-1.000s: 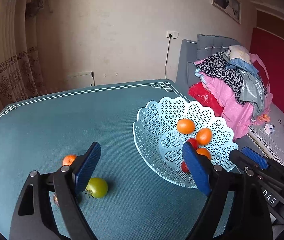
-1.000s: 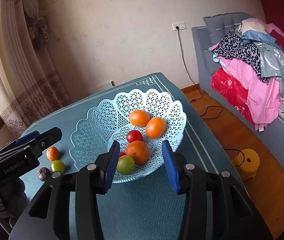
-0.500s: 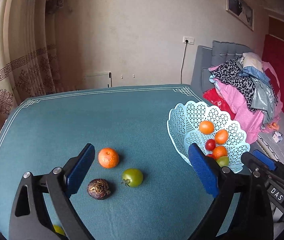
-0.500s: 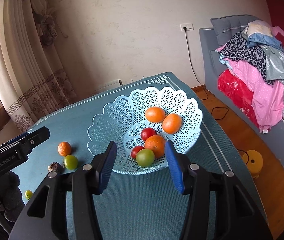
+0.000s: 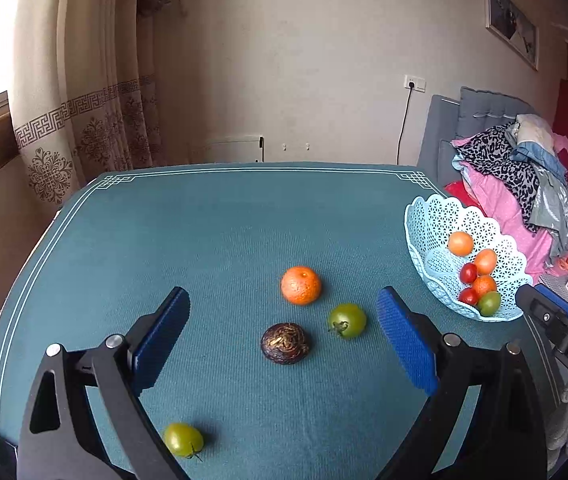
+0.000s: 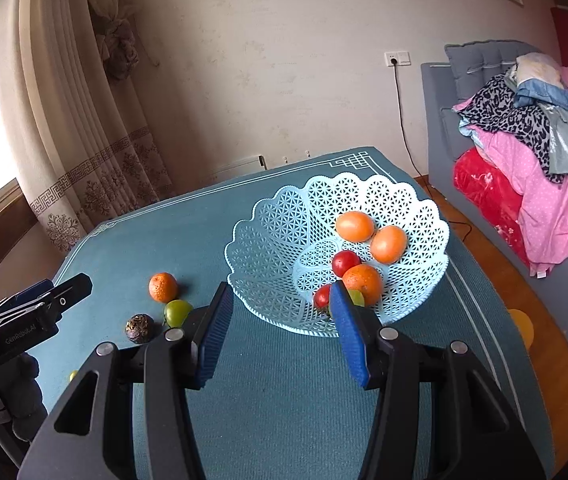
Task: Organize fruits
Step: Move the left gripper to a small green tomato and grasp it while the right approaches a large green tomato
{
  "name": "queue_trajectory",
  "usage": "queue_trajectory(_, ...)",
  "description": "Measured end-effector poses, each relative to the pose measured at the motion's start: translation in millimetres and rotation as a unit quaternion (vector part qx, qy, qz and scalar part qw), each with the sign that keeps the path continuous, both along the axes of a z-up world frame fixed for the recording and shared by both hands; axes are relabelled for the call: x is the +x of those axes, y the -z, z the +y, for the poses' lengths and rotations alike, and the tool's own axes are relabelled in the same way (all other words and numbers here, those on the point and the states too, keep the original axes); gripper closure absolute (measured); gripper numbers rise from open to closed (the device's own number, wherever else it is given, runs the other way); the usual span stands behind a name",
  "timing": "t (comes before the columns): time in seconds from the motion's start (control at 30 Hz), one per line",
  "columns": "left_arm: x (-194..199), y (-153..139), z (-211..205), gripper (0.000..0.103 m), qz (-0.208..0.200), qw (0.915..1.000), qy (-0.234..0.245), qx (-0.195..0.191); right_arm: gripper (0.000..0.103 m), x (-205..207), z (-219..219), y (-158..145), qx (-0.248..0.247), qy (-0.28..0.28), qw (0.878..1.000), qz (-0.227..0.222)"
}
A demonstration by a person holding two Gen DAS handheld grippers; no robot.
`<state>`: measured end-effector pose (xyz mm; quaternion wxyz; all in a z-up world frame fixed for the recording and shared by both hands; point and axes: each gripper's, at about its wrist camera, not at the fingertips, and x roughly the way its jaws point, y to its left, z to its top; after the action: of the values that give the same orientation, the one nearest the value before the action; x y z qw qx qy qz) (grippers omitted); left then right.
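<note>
L gripper (image 5: 280, 340) is spread wide w/ nothing between the pads; its jaws have just been opening. R gripper (image 6: 278, 332) is partly apart, also empty, jaws just widened a bit too. 4 fruits lie loose on the table (image 5: 204, 220): orange (image 5: 300, 285), green tomato (image 5: 347, 320), dark wrinkled fruit (image 5: 285, 343), and a 2nd green one (image 5: 183, 439) low by the L gripper's left finger. Key relation: the dark fruit sits straight ahead of the L gripper, roughly centred btwn its pads, w/ the orange just beyond it and the tomato just to its right, near the right pad. All round-ish, so no real long axis to line up with. L hand is clearly nearer this cluster; the R gripper faces the basket (image 6: 284, 216), which is well off to the L gripper's right and holds 6 fruits. Likely next: L drops on the dark fruit or the tomato. Obstacle judgement: the 3 fruits are close but not touching, so the right pad could nudge the tomato if closing on the dark one. The R gripper's body shows at the far right of the L view, near the basket, could crowd the drop-off.
</note>
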<state>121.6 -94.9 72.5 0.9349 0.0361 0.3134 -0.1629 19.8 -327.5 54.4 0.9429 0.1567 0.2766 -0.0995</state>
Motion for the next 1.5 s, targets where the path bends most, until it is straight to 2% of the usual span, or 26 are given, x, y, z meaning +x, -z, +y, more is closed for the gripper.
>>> queue_trajectory(0.07,-2,0,8,0.007,0.001,1.0000,-0.005,-0.001,0.052,0,5,-1,-0.001,-0.004,1.000,0.000)
queue_trajectory(0.13,-5,1,17,0.007,0.001,0.9999,-0.010,-0.001,0.047,0,10,-1,-0.002,-0.008,1.000,-0.001)
queue_trajectory(0.6,-25,40,66,0.007,0.045,0.9981,-0.039,0.014,0.047,5,45,3,-0.008,-0.041,0.999,0.011)
queue_trajectory(1.13,-28,78,94,0.007,0.094,0.9942,-0.050,0.018,0.047,12,80,17,-0.016,-0.074,0.996,0.039)
queue_trajectory(1.5,-23,92,95,0.024,0.111,0.9926,-0.045,0.019,0.047,21,92,26,-0.023,-0.085,0.995,0.054)
